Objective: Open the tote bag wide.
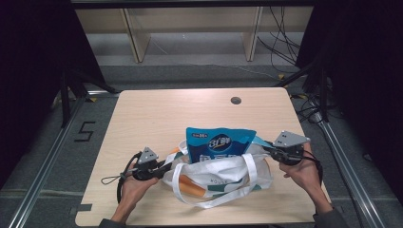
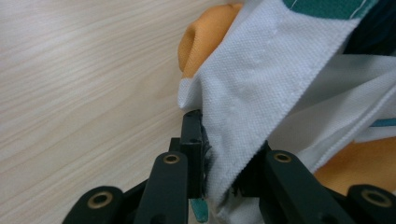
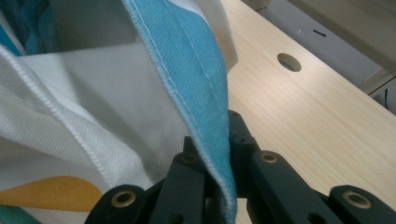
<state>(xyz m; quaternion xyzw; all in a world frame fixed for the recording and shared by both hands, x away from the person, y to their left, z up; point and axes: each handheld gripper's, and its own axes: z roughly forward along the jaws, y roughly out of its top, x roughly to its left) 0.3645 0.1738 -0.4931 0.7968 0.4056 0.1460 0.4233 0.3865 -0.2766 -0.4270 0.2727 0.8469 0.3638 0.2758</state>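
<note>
Two grippers pinch the tote bag (image 1: 216, 178): the left gripper (image 1: 160, 168) its left rim, the right gripper (image 1: 268, 149) its right rim, a blue pouch (image 1: 219, 145) standing inside on the table (image 1: 157, 114).

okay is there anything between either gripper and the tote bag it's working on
Nothing visible. The left gripper is already clamped on the white edge of the tote bag, and the right gripper is clamped on its blue edge. The blue pouch stands inside the bag, between the two grips, not in their way.
</note>
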